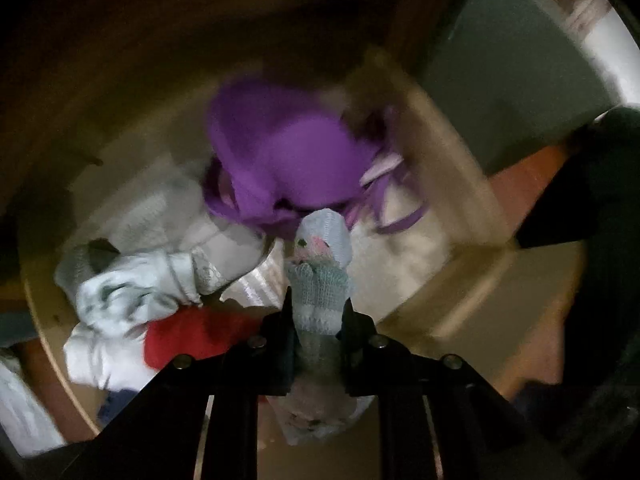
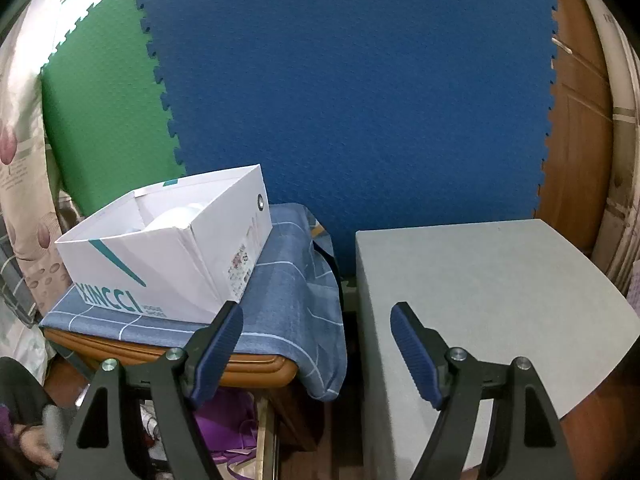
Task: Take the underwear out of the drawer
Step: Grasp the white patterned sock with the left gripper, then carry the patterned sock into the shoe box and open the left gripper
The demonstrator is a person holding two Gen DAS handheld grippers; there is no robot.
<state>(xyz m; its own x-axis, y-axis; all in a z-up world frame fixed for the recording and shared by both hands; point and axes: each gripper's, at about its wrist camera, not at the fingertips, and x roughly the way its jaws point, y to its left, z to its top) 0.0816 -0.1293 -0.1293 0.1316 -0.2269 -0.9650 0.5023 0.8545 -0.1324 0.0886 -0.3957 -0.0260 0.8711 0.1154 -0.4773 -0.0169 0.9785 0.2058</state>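
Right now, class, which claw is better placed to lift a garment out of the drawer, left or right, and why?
Left. The left claw is shut on a small knitted garment above the drawer. The right claw stands open and empty, facing the white box and grey surface.

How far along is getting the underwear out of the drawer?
Done: the drawer is open, its clothes exposed. In hand: the left gripper is shut on a pale knit piece over the drawer; whether that is underwear is unclear. The right gripper is open and empty, facing a white box and grey surface. Left: lift it clear; the purple garment and others remain inside.
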